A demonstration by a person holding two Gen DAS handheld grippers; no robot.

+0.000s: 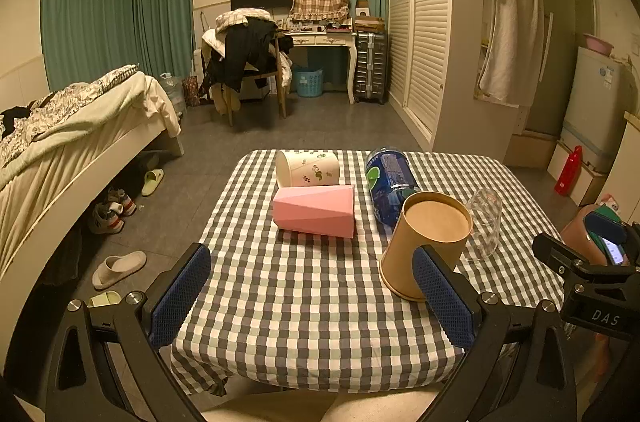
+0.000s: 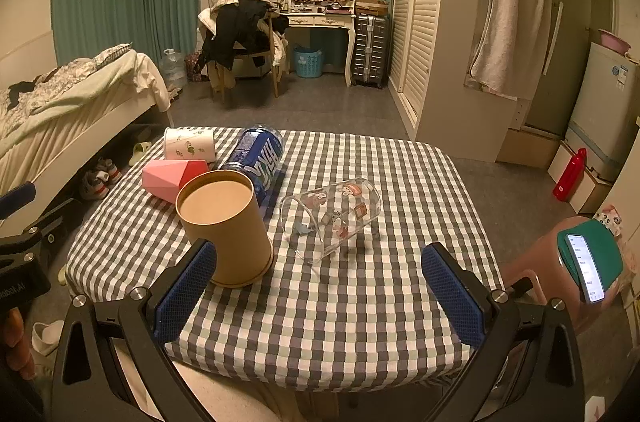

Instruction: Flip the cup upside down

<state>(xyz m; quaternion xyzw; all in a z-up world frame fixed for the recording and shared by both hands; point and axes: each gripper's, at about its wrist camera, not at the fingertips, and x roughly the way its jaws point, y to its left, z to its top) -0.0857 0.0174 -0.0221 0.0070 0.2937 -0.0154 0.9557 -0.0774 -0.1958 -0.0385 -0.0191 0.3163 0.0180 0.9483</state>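
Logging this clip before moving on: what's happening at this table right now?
A person holds two grippers over a checkered table, both with jaws open and holding nothing. The brown paper cup already stands upside down. The glass cup, pink cup, white floral cup and blue can all lie on their sides. The right gripper faces the glass cup; the left gripper hovers near the table's front edge.

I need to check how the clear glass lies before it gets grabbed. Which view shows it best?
The right wrist view: the clear glass lies on its side, unobstructed, printed pictures visible. In the left wrist view it sits partly hidden behind the brown cup.
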